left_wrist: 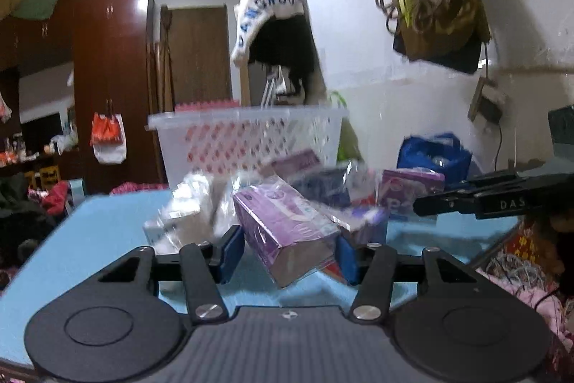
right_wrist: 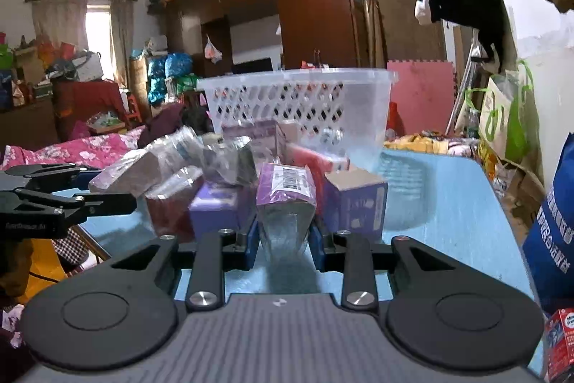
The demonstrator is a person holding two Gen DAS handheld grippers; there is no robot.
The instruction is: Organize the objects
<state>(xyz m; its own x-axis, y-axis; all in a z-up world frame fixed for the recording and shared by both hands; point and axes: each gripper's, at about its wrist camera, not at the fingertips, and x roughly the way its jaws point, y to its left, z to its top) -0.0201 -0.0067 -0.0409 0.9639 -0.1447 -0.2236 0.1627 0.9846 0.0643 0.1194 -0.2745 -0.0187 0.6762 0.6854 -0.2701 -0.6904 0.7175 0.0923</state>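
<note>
Between the blue pads of my left gripper [left_wrist: 288, 253] sits a purple box in clear wrap [left_wrist: 287, 228], tilted, with both pads against its sides. In the right wrist view that left gripper [right_wrist: 107, 185] holds the same wrapped box [right_wrist: 122, 174] off the blue table [right_wrist: 448, 203]. My right gripper [right_wrist: 283, 246] is shut on a second purple wrapped box with a barcode label [right_wrist: 285, 192], standing on the table. Its black fingers [left_wrist: 448, 203] reach in from the right in the left wrist view. Behind the heap of boxes stands a white lattice basket [left_wrist: 247, 139] [right_wrist: 297, 103].
Several more purple and red boxes [right_wrist: 215, 207] lie heaped between the grippers and the basket. A blue bag [right_wrist: 552, 232] and a red carton [right_wrist: 559, 340] stand at the right table edge. A white bag [left_wrist: 265, 9] hangs above. Bedding [right_wrist: 71, 149] lies left.
</note>
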